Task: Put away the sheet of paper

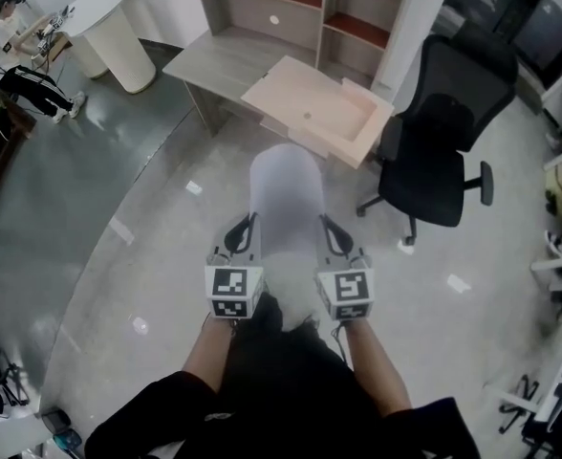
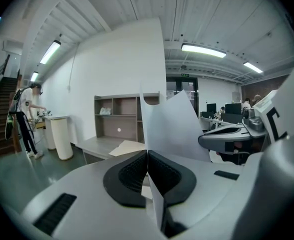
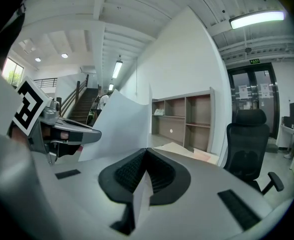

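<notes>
The left gripper [image 2: 147, 160] is clamped shut on one side edge of the sheet of paper [image 1: 286, 197], its ribbed black pads pressed together with the white edge pinched between them. The right gripper [image 3: 146, 158] grips the opposite edge the same way, jaws closed on the paper. In the head view the two grippers sit side by side at the centre of the frame, marker cubes toward the bottom. The sheet is held in the air between them and bows upward into a rounded arch that runs toward the top of the frame.

Just above the sheet's far end in the head view lies a pale open drawer [image 1: 317, 113], sticking out from the grey worktop [image 1: 212, 63]. Behind the worktop, at the top of the frame, stands a shelf unit [image 1: 300, 3] with open compartments. A black office chair [image 1: 448, 132] stands on the floor at the upper right, close beside the drawer's right end. The glossy grey floor [image 1: 99, 218] fills the left side. At the upper left, well apart from the grippers, a white round stand [image 1: 114, 34] rises from the floor, and a person [image 1: 18, 60] is beside it.
</notes>
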The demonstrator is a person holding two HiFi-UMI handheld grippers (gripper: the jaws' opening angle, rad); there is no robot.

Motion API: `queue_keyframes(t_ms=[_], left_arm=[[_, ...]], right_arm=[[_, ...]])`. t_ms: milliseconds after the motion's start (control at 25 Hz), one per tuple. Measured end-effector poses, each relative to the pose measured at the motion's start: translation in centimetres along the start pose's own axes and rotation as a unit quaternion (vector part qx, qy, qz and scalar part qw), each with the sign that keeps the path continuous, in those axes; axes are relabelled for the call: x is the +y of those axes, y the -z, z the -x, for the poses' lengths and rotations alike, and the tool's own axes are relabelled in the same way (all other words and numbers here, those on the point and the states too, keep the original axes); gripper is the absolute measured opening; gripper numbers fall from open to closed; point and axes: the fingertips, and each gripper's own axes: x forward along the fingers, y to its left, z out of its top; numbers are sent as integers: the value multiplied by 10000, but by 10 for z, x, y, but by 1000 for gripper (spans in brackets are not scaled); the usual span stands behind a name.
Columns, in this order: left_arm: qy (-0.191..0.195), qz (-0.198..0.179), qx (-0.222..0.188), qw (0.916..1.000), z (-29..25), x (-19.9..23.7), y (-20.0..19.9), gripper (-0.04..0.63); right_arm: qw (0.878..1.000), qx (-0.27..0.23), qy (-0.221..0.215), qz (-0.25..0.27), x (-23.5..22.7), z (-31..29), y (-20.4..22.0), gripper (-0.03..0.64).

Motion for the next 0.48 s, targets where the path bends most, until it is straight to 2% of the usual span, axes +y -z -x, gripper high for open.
queue_keyframes(t_ms=[320,480], left_arm=[[146,163,136,9997,-23,36,5,46],[176,220,31,9996,-31,66,0,46]], right_arm=[[9994,284,-30,199,13,-43,-1,17],[9992,280,-61,264,31,-71,-9,17]])
